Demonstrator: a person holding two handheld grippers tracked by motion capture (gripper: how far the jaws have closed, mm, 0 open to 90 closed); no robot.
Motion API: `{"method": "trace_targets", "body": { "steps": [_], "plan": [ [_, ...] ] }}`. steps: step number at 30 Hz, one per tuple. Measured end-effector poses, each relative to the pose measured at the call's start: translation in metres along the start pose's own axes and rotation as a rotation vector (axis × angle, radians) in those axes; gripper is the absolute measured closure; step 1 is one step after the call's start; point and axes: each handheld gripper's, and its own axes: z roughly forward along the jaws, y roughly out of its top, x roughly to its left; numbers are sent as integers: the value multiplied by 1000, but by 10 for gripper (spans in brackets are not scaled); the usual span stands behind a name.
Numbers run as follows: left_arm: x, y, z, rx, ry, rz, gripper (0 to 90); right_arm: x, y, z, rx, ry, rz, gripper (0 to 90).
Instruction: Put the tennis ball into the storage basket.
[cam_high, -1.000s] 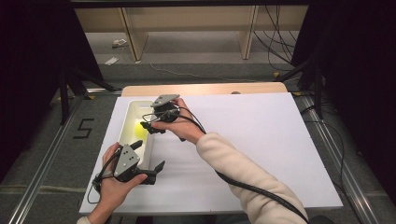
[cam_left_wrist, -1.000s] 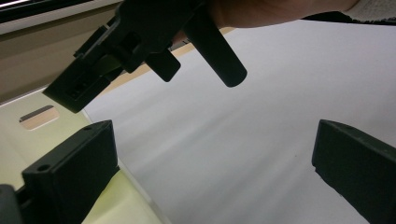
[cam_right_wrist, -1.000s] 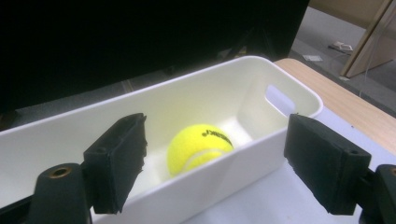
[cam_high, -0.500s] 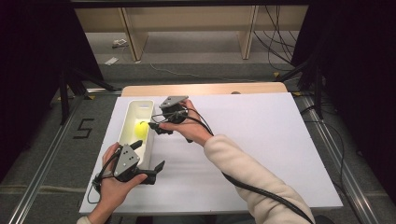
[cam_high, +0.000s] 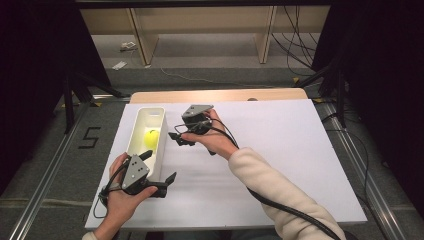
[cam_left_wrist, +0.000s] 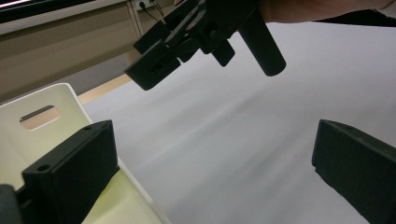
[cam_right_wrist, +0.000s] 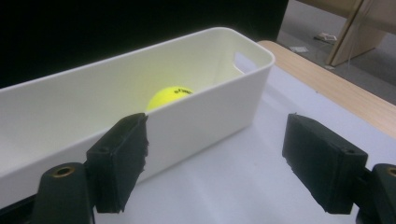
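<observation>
Backing away from the white bin (cam_high: 145, 131), the right gripper (cam_high: 177, 139) now hovers beside its long wall, jaws open and empty. Inside lies the yellow ball (cam_high: 151, 136) (likely just dropped), so placing looks done. At the bin's near end on the desk (cam_high: 280, 150), the left gripper (cam_high: 159, 168) holds open jaws, one over the rim.

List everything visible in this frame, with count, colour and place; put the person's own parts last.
Rectangular plastic bin: one, white, left part of the sheet.
Ball: one, yellow, inside the bin.
Table sheet: one, white, covering the table.
Wooden table edge: one, light brown, far side.
Floor digit 5: one, black, left of the table.
Left gripper: one, black, open, at the bin's near end.
Right gripper: one, black, open, right of the bin.
</observation>
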Motion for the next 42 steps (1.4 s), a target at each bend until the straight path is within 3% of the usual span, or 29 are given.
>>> {"method": "trace_targets", "body": {
  "steps": [11,30,42],
  "plan": [
    [0,0,0,-4,0,-3,0,-15,-18,-26,-6,-39,21,229],
    [0,0,0,-4,1,-5,0,-46,-64,-104,-22,-144,72,228],
    [0,1,-1,-4,5,-5,0,-53,-94,-143,-15,-195,99,225]
  ]
}}
